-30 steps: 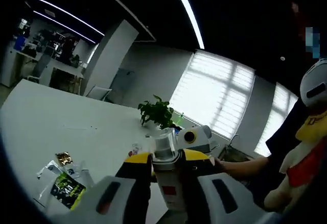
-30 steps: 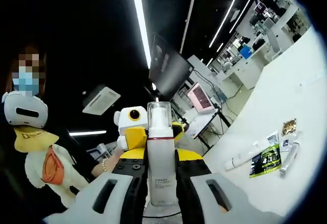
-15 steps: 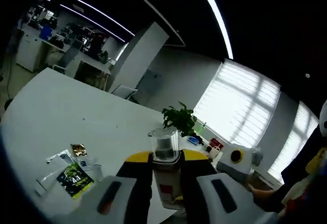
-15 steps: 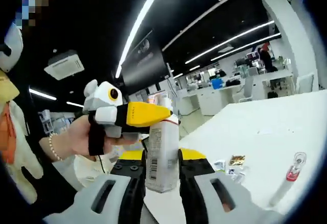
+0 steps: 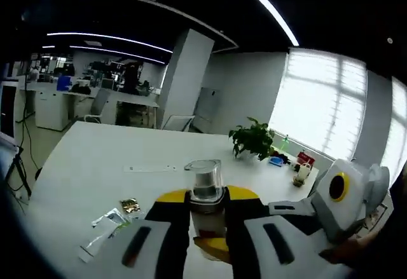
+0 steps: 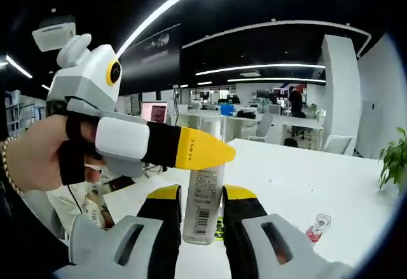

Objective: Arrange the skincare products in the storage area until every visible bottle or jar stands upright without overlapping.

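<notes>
The bottle [image 5: 205,193] has a clear glossy plastic cap; its white body [image 6: 202,206] carries a printed paper label. Beside it, foil sachets [image 5: 121,212] glint on the smooth matt white table [image 5: 95,171].

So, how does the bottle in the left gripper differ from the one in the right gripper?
The left gripper's bottle shows a clear cap and a red patch; the right gripper's bottle shows a barcode and small print. The first points its cap away from the camera; the second looks taller and slimmer. Both are clamped between yellow-tipped jaws above the white table.
</notes>
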{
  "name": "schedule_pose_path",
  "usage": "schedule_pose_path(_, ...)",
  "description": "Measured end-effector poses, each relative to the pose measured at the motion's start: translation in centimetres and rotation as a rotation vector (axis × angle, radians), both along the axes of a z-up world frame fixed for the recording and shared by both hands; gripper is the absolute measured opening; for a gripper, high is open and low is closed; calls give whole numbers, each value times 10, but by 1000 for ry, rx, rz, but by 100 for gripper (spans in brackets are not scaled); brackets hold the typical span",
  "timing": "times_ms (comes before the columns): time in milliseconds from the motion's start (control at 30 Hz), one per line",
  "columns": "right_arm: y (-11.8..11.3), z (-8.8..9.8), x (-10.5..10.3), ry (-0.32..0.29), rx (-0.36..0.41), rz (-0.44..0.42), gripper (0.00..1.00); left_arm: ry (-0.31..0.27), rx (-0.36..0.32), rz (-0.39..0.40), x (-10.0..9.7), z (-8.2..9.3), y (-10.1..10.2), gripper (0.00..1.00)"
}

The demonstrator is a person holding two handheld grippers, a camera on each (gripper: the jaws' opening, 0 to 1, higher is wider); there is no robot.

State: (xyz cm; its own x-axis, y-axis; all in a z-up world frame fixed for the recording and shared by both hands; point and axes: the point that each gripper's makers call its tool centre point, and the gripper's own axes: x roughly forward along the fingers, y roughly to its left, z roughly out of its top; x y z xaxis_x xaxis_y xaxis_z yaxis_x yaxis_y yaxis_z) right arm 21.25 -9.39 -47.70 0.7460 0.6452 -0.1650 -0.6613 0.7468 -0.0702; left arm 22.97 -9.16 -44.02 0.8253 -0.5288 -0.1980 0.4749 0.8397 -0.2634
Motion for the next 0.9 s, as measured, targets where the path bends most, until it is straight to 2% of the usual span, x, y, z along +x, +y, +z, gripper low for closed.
schedule_pose_path(200,-6,-3,3,1,-7,-20,21,0,7,-15,-2,-1,-5,15)
schedule_pose_path(333,-13,1,3,-6,30,-8,20,-7,-5,-33,-3,4,-7,15)
schedule_pose_path(367,-12,4,2,5,79,19,19,-28,4,-52,-5,6,-9,15)
schedule_pose_path(400,-13,4,1,42,123,27,19,-39,17,-82,-5,6,-11,15)
schedule_pose_path(433,-13,5,-1,52,145,43,19,-40,13,-86,-6,7,-11,15)
schedule_pose_path(500,-18,6,-2,66,185,62,19,-87,41,-162,-10,11,-19,14)
schedule_pose_path(567,-20,10,-3,69,226,88,19,-107,42,-228,-14,14,-24,14)
schedule_pose_path(600,-21,13,-5,88,274,112,19,-105,32,-313,-20,14,-29,17)
schedule_pose_path(633,-21,14,-9,102,303,158,19,-95,19,-341,-22,14,-29,20)
schedule_pose_path(700,-26,20,-8,101,348,168,19,-105,18,-399,-25,16,-32,25)
schedule_pose_path(733,-21,20,-18,140,367,255,19,-111,-16,-430,-26,20,-33,26)
schedule_pose_path(767,-22,23,-19,130,376,267,19,-106,-26,-468,-29,21,-35,26)
schedule_pose_path(800,-24,28,-20,92,385,282,19,-100,-62,-510,-32,25,-36,26)
schedule_pose_path(833,-21,30,-27,121,404,345,19,-107,-66,-552,-35,27,-38,27)
schedule_pose_path(867,-22,31,-27,135,429,346,19,-113,-68,-595,-39,29,-39,28)
schedule_pose_path(900,-21,34,-34,128,442,406,19,-143,-78,-669,-46,34,-41,28)
